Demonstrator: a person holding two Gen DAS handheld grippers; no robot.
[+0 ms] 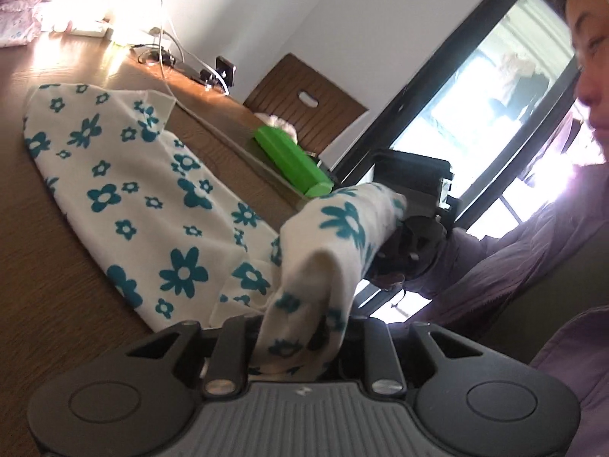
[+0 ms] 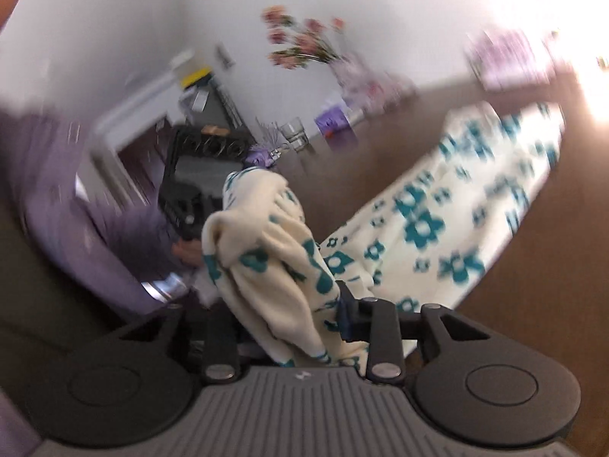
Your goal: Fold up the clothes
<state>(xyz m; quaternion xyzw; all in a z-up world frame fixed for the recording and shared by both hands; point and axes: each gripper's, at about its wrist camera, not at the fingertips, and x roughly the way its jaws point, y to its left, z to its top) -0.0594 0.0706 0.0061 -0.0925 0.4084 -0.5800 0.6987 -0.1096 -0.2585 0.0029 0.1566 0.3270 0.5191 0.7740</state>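
We see both grippers, left point(image 1: 300, 339) and right point(image 2: 300, 327), with jaws clamped on the raised end of the flowered garment point(image 1: 125, 198); the rest lies across the desk point(image 1: 49, 285), a green box point(image 1: 293, 160) at its far edge.

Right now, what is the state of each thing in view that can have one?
Left hand-held gripper: shut on cloth.
Right hand-held gripper: shut on cloth.
Cloth: near end lifted and bunched, far end lying flat on table.
Tissue box: open, a tissue sticking out.
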